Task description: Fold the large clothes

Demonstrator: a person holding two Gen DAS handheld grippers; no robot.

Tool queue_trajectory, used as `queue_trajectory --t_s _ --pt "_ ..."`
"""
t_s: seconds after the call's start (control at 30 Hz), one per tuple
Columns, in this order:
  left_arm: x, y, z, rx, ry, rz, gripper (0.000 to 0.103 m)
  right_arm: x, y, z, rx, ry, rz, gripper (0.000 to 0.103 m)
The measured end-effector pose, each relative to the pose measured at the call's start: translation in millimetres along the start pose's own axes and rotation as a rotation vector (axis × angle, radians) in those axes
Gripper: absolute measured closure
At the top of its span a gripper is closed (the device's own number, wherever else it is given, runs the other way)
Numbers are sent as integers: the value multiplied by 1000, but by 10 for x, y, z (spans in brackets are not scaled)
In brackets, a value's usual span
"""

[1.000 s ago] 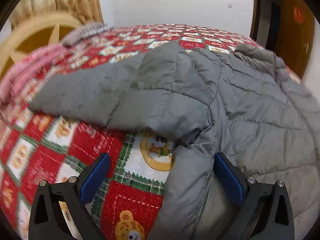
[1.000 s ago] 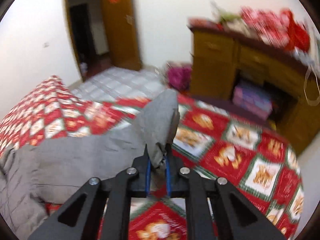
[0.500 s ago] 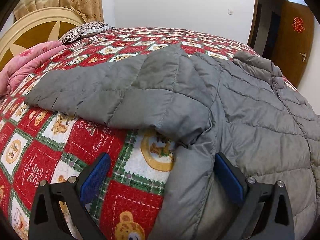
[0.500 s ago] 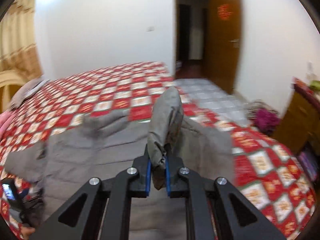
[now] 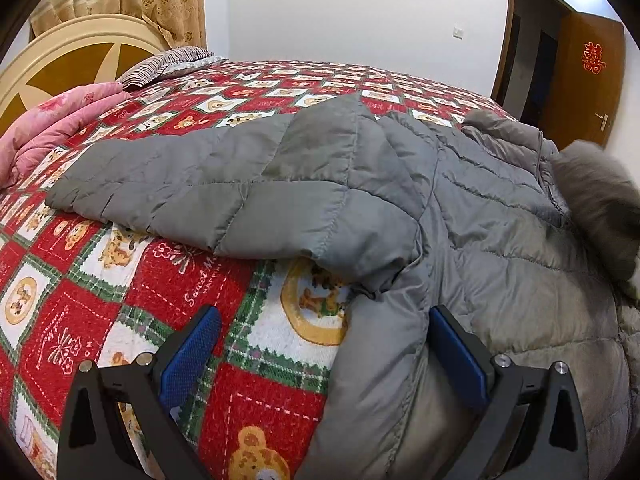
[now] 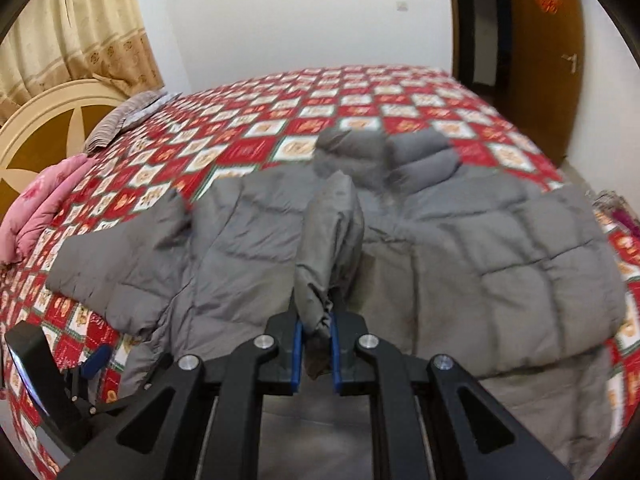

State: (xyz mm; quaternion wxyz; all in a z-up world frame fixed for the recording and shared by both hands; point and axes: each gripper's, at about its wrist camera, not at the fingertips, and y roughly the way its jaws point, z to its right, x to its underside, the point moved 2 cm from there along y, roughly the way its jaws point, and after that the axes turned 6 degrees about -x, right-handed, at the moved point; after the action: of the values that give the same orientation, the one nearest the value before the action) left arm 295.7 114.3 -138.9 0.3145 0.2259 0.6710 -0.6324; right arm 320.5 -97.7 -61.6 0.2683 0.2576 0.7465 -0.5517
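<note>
Your right gripper (image 6: 315,344) is clamped on the sleeve (image 6: 330,236) above the grey jacket (image 6: 460,248) spread on the bed (image 6: 360,96), left gripper (image 5: 324,356) wide open straddling its side edge; lay the sleeve flat across the jacket's chest before letting go.

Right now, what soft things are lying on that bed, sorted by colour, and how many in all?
Grey: 1, the puffy jacket
Pink: 1, the folded quilt
Striped: 1, the pillow
Red patterned: 1, the bedspread beneath them
Total: 4
</note>
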Motion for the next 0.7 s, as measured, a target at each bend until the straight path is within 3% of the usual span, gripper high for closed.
queue_trajectory --t_s 0.23,0.3,0.4,0.47,0.53,0.63,0.7 --pt "-2 9 6 3 -2 8 1 13 327 -242 -190 45 -57 90" --pt "1 10 4 6 -4 12 1 16 431 -309 -298 60 -81 88" --pt "7 9 6 8 -5 15 1 12 482 -329 -413 106 -94 66" --pt "8 9 8 9 -4 16 1 -15 337 -282 -456 146 -43 38" --pt "8 10 10 8 -4 16 1 -78 127 -213 -452 151 24 27" --pt "9 10 9 8 -4 14 1 -191 -238 22 -422 149 109 27" --pt "9 11 10 7 -3 13 1 -247 -398 228 -269 119 144 32"
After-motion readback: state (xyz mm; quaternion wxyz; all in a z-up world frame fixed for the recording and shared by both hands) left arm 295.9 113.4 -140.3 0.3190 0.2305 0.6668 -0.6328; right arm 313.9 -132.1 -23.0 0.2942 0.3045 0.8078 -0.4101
